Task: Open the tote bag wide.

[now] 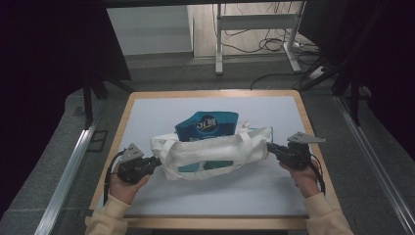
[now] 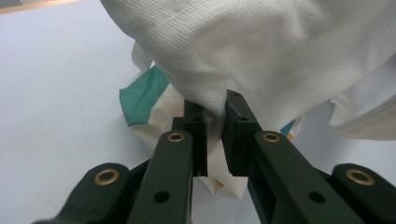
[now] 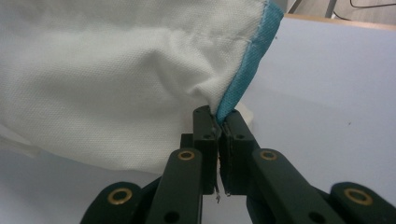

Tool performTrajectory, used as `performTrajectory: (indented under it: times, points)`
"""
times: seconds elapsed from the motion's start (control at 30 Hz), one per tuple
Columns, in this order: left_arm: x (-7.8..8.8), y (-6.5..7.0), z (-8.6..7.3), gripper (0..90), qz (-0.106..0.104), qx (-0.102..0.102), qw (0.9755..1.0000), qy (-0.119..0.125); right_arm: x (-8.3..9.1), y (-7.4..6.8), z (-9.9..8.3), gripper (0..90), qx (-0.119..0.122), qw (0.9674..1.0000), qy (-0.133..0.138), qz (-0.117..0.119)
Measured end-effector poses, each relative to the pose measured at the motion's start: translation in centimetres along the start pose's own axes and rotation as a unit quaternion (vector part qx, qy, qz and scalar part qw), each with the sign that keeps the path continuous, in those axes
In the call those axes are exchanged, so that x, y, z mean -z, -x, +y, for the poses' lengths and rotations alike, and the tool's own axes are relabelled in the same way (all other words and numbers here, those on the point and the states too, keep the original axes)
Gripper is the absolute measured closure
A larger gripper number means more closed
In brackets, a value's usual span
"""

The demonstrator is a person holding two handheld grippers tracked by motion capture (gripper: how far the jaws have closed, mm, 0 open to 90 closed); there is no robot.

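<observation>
A white cloth tote bag (image 1: 210, 154) lies stretched across the middle of the table, its handle loops on top. A blue snack pouch (image 1: 208, 125) sticks out of it at the far side. My left gripper (image 1: 155, 162) is shut on the bag's left end, a fold of white cloth (image 2: 243, 60) pinched between its pads. At the other end my right gripper (image 1: 270, 149) is shut on the bag's blue-trimmed edge (image 3: 245, 70). In the right gripper view the two jaws stand almost together with the trim between them. Both hands hold the bag taut between them.
The table top (image 1: 220, 193) is pale blue-white with a wooden rim (image 1: 115, 134). Bare surface lies in front of and behind the bag. Beyond the far edge stand a white desk frame (image 1: 254, 29) and cables on the floor.
</observation>
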State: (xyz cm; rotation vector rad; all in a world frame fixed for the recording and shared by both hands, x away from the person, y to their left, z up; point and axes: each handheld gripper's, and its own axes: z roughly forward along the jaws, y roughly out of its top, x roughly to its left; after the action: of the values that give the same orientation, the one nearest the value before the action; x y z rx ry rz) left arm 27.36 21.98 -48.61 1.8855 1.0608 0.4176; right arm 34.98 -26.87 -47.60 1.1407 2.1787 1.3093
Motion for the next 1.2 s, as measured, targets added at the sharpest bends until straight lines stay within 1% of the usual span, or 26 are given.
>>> performTrajectory:
  times: [0.13, 0.3, 0.47, 0.63, 0.73, 1.03, 1.2]
  points:
    - [-0.6, -0.1, -0.3, 81.8, 0.0, 0.002, 0.9999, -0.011, -0.5, 0.0, -0.6, 85.3, 0.002, 0.9999, -0.015, -0.003]
    - [-1.5, -0.4, -0.7, 81.9, 0.0, 0.002, 0.9996, -0.029, -1.3, 0.1, -1.7, 85.5, -0.004, 0.9994, -0.033, -0.003]
    - [-2.3, -0.6, -1.1, 82.0, -0.001, 0.006, 0.9991, -0.042, -1.7, 0.1, -2.2, 85.6, 0.0, 0.9988, -0.048, -0.005]
    - [-2.7, -0.7, -1.3, 82.1, -0.001, 0.007, 0.9988, -0.048, -1.9, 0.2, -2.5, 85.9, -0.002, 0.9985, -0.054, -0.006]
    - [-3.0, -0.7, -1.5, 82.2, -0.001, 0.008, 0.9986, -0.051, -2.0, 0.1, -2.7, 86.0, 0.001, 0.9984, -0.055, -0.007]
    - [-3.3, -0.7, -1.6, 82.3, 0.0, 0.012, 0.9983, -0.056, -2.2, 0.1, -2.8, 86.1, -0.003, 0.9981, -0.06, -0.008]
    - [-3.3, -0.7, -1.6, 82.1, 0.0, 0.01, 0.9985, -0.054, -2.2, 0.1, -2.9, 86.0, -0.002, 0.9982, -0.059, -0.008]
